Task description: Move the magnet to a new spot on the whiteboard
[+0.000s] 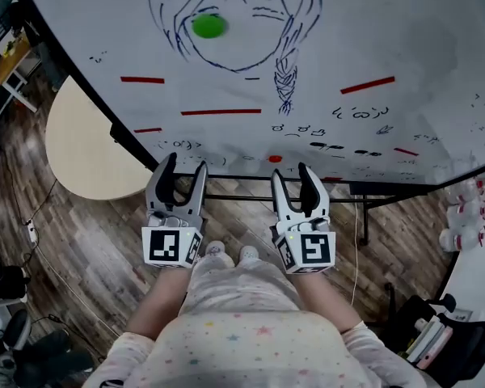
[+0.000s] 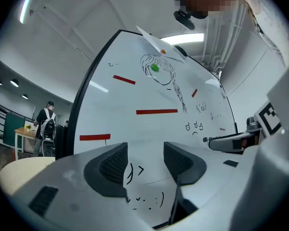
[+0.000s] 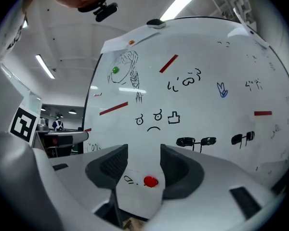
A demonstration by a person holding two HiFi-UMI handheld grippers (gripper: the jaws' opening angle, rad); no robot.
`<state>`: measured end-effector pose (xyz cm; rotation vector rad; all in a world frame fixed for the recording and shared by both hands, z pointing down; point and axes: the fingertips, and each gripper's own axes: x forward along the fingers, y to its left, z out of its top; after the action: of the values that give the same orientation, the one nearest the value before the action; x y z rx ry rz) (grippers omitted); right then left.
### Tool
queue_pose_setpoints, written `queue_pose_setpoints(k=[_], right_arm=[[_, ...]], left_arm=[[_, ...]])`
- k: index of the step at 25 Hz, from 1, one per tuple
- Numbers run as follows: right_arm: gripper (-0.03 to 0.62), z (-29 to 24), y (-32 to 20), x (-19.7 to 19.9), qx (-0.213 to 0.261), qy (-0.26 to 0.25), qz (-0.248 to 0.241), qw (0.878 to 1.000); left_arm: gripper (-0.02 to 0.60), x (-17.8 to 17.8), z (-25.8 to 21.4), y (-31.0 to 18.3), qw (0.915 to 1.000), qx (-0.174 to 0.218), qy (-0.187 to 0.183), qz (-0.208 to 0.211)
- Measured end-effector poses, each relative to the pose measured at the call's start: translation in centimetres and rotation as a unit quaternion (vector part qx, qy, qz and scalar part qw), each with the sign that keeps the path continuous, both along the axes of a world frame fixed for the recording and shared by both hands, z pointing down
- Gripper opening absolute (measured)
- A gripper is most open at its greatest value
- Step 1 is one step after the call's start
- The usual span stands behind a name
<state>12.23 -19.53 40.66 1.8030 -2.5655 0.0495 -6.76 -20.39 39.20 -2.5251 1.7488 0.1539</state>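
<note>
Red magnet (image 3: 150, 181): round, flat against the whiteboard (image 1: 404, 23)
Right gripper (image 3: 143, 153): jaws apart, magnet framed between them
Left gripper (image 2: 145, 150): jaws apart, facing whiteboard

Green magnet (image 1: 208, 25), red magnet (image 1: 275, 159), white whiteboard (image 1: 388, 23) with red dashes (image 1: 221, 111), blue sketch (image 1: 285, 83)

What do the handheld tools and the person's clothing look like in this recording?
The left tongs and right tongs are light grey plastic with dark, ribbed, curved pads. Each carries a white cube with black square markers. The sleeves are pale with small pastel stars.
</note>
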Motion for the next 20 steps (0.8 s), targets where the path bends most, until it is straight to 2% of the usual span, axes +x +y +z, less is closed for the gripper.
queue_pose_setpoints(k=[9,17,20], right_arm=[[0.199,2.1,-1.6,-0.4,-0.016,0.003,0.033,0.999],[0.172,6.5,-3.2,-0.7,-0.062,0.012,0.049,0.997],[0.170,8.1,-4.0,-0.9,-0.079,0.022,0.057,0.995]], left_arm=[[0.215,-1.1,1.6,-1.2,0.9998,-0.013,0.001,0.017],[0.215,-2.3,3.6,-1.8,0.9994,-0.029,0.003,0.017],[0.215,-2.5,4.2,-2.1,0.9993,-0.031,-0.010,0.016]])
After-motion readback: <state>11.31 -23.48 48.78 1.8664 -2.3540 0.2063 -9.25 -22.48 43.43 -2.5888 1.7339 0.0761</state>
